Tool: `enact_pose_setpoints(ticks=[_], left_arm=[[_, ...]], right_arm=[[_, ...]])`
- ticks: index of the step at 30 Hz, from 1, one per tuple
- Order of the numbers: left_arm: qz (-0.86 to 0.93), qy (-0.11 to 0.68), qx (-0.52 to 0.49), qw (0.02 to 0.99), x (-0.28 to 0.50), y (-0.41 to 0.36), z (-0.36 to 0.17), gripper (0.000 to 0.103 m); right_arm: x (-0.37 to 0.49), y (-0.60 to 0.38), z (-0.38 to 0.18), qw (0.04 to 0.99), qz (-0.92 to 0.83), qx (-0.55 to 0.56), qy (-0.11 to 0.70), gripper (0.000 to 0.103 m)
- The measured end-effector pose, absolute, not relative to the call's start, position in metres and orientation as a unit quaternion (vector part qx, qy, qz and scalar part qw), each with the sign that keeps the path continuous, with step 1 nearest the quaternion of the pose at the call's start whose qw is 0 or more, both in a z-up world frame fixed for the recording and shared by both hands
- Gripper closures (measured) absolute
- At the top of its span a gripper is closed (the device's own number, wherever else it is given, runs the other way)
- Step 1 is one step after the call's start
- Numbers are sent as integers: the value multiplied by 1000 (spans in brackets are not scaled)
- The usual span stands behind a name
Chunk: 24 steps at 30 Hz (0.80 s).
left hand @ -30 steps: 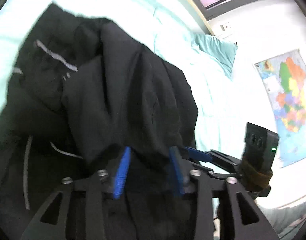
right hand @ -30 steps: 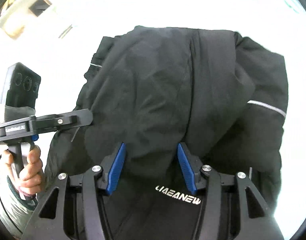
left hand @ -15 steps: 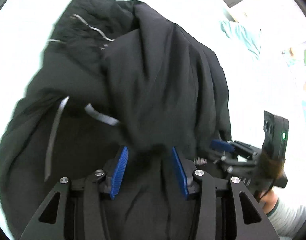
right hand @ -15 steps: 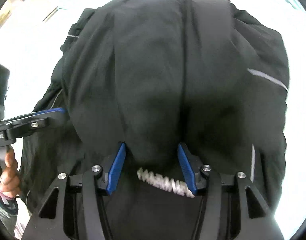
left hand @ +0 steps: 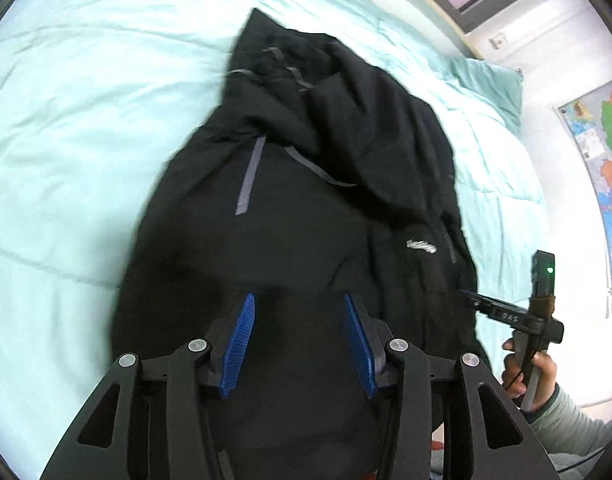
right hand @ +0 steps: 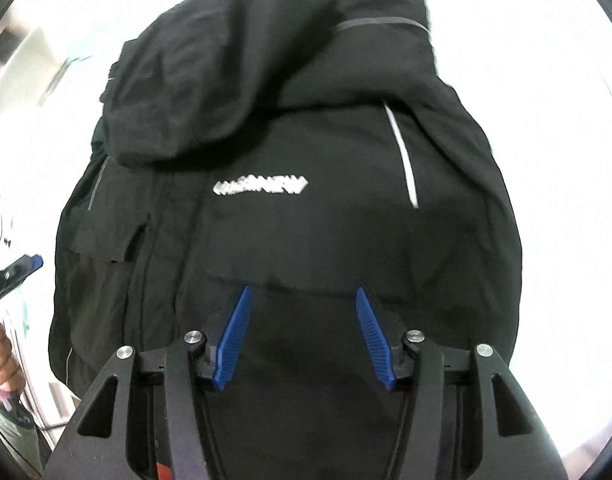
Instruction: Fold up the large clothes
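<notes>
Black jacket (left hand: 306,240) lies spread on the bed (left hand: 86,120), mint-green cover, hood end far from the cameras, one sleeve folded across the upper chest. Grey reflective strips (left hand: 248,178) on the front; white chest logo (right hand: 260,187) readable in right wrist view, blurred. Left gripper (left hand: 298,344): blue fingers (left hand: 238,344) spread apart, nothing between them, hovering over the jacket's lower part. Right gripper (right hand: 302,336): blue fingers (right hand: 371,336) also spread wide, no cloth pinched, over the jacket below the logo. In left wrist view the right gripper sits at the jacket's right edge, held by the person's hand (left hand: 525,372), grey-green cuff. Teal pillow (left hand: 489,88) at the bed's far corner, colour map (left hand: 609,184) on the wall beyond. Bed overexposed white in right wrist view.
</notes>
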<state>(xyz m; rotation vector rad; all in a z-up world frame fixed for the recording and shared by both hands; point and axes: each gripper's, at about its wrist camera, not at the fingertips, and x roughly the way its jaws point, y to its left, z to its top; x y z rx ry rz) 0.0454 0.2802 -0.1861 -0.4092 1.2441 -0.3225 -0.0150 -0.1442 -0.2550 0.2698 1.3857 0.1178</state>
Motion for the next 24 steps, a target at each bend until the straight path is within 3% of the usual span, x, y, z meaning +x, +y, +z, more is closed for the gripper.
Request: enact_pose_setpoints(ticks=[7, 18, 24], left_arm=[[-136, 593, -233, 759, 21, 347, -190, 36], [-172, 669, -239, 683, -5, 379, -250, 36], [-190, 689, -257, 650, -16, 368, -274, 36]], right_arm=[[-50, -153, -259, 756, -12, 156, 635, 45], [-105, -189, -247, 754, -137, 201, 611, 45], [-132, -206, -232, 758, -166, 169, 607, 43]])
